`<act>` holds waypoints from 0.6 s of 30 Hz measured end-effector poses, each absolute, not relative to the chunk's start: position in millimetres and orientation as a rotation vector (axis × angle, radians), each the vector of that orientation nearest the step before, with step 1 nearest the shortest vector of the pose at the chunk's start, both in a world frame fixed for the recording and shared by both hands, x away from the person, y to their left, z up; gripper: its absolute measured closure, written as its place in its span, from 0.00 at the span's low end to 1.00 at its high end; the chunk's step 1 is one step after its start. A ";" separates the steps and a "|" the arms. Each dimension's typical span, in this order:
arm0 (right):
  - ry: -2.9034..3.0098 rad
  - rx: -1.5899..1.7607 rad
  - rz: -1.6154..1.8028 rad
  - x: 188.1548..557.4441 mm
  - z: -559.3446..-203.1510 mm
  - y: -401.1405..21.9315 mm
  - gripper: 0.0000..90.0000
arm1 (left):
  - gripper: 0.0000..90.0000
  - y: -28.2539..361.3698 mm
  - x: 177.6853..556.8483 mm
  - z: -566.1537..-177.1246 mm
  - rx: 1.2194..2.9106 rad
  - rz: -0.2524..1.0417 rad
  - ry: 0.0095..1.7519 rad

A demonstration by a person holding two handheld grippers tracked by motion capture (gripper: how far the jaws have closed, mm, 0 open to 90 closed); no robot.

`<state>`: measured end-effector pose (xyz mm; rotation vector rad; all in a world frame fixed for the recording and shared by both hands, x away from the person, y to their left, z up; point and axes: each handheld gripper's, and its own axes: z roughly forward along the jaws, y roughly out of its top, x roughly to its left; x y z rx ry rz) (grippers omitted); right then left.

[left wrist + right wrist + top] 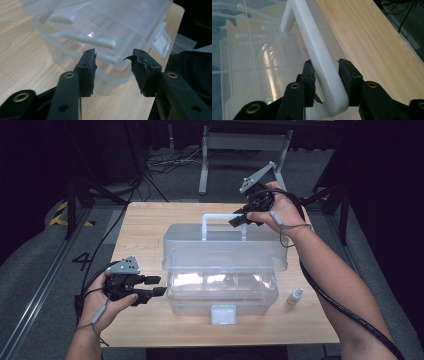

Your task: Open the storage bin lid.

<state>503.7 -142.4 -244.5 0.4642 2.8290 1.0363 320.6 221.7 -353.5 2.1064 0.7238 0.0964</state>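
Observation:
A clear plastic storage box [220,295] stands mid-table with its lid [225,252] lifted back and its white handle [222,217] upright. My right gripper [237,217] reaches the handle's right end from behind. In the right gripper view the handle [319,57] runs between the jaws of my right gripper [325,67], with a thin gap at the right pad, so it stands open. My left gripper [157,286] is open at the box's left end. In the left gripper view the box rim [117,75] lies just ahead of my left gripper [113,58], untouched.
A small white dropper bottle [295,296] stands on the wooden table [145,230] right of the box. The box's white latch [223,314] faces the near edge. Cables and a metal stand lie on the floor beyond the table.

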 end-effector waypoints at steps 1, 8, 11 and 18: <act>2.827 0.464 1.035 503.5 -244.5 -142.4 0.76 | 0.66 219.5 320.8 -353.0 2.107 0.098 0.712; 2.816 0.465 1.039 501.1 -245.0 -142.7 0.75 | 0.92 202.8 322.2 -350.3 2.071 0.133 0.628; 2.817 0.467 1.035 500.7 -244.7 -142.5 0.75 | 0.95 197.6 324.7 -351.3 2.032 0.156 0.627; 2.814 0.472 1.039 501.1 -245.1 -142.7 0.75 | 0.99 194.8 327.6 -352.2 1.947 0.202 0.691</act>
